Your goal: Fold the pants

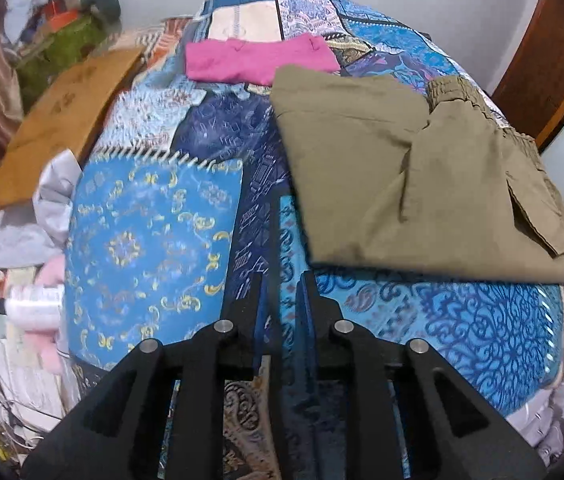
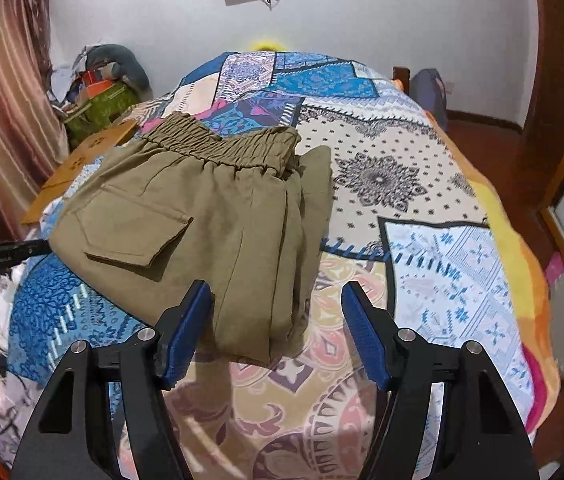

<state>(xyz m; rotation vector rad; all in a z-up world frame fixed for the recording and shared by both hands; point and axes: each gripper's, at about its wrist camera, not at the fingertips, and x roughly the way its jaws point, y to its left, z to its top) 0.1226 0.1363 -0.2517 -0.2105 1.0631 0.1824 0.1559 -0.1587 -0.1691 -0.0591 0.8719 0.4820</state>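
Observation:
The olive-green pants [image 1: 410,176] lie folded into a compact stack on the patterned bedspread [image 1: 150,236], elastic waistband at the far right. My left gripper [image 1: 282,280] hovers above the bedspread, left of and below the stack, its jaws close together with nothing between them. In the right wrist view the pants [image 2: 202,220] show a flap pocket and gathered waistband. My right gripper [image 2: 276,292] is open, its blue pads either side of the stack's near corner, not closed on the cloth.
A folded pink garment [image 1: 258,60] lies farther up the bed. A brown board [image 1: 62,120] leans at the left edge, with bags and clutter [image 1: 66,32] behind. A spray bottle [image 1: 34,300] lies at lower left. The bed's right edge drops to a red floor [image 2: 494,148].

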